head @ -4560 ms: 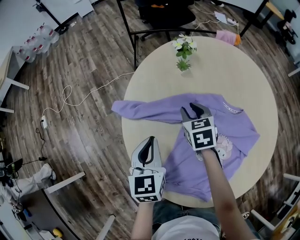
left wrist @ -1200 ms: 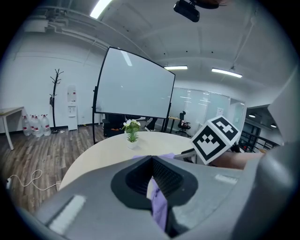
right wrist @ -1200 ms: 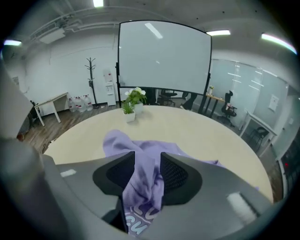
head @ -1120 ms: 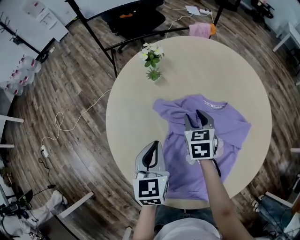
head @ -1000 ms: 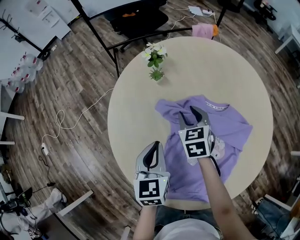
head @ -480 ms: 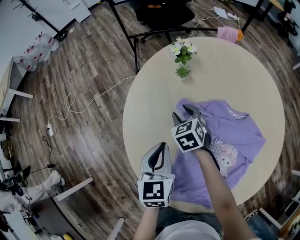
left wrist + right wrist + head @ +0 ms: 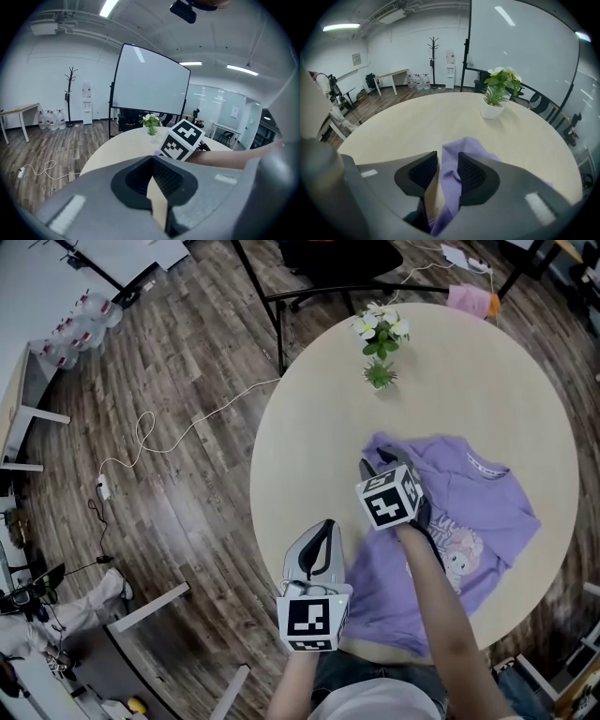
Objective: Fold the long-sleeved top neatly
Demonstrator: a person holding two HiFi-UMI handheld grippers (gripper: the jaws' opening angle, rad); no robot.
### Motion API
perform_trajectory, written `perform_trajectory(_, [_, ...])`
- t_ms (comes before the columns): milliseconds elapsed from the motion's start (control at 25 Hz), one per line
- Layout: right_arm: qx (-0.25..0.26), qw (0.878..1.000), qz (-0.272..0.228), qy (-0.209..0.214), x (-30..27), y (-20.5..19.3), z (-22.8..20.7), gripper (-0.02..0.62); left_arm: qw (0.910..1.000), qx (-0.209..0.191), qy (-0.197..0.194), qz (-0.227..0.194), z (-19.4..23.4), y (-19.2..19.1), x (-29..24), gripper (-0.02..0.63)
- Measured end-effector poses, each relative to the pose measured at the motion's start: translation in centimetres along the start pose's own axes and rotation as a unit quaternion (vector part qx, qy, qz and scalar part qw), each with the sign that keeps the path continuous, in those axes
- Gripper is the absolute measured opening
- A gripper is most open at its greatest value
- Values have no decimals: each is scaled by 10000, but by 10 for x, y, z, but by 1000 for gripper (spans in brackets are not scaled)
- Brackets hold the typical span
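Right gripper (image 7: 447,157): jaws have just been closing and are clamped on a raised fold of the long-sleeved top (image 7: 473,507). Lilac cloth fills the gap between the ribbed black pads, and pale worktop shows beneath. Left gripper (image 7: 152,159): jaws clenched together with nothing between them. It hangs over the near left edge of the worktop (image 7: 309,418), beside the top's near left hem, apparently not touching it.

The top lies on the near right part of the worktop. Its body is spread with the neckband (image 7: 487,468) towards the far side and the cartoon print (image 7: 459,545) facing up. The far left corner is bunched where the right gripper holds it.

Step, as a judgement: the left side is being folded in over the body. To do it well:
- Carry the pinched fold low and lay it across the chest.
- Keep the new edge straight, running near to far.
- Let go only once the cloth lies flat.
- Pinning the near hem with the left gripper would probably stop the whole garment sliding.

Materials: the top is a thin, soft, limp knit that creases easily and will likely drag. The worktop is round, smooth and matte beige. A potted plant (image 7: 380,334) with white blooms stands at the far side, well apart from the top. A pink cloth (image 7: 469,301) lies at the far right rim. The floor (image 7: 187,381) is wood plank.
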State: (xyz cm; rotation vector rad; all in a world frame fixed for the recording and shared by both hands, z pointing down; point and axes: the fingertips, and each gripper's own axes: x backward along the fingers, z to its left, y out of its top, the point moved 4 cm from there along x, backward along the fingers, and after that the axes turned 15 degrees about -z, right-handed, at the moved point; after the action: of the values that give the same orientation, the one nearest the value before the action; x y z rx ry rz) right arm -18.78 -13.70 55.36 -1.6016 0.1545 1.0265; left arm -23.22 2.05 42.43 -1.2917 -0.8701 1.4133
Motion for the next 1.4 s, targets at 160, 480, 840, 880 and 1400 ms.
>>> perform_trajectory(160, [-50,10000,-39,71,-1,-1,3,138,10000,7,-17,31,-2,-1,-2,0])
perform_trajectory(480, [195,9995,-218,-138,9,4,-2,63,10000,-69,-5,-54,-6,7,0,0])
perform_trajectory(840, [-423,9896,-1205,-660,91,30,-37,61,9990,-230,-186,-342,-30,26,3,0])
perform_trajectory(880, [-520,9869,-1327,-754,104,30,-44,61,9988,-225,-244,-347,-36,27,3,0])
perform_trajectory(1400, [-1933,9312,-2268,-2100,263,-53,-128,61,9904,-493,-1231,-390,-128,27,2,0])
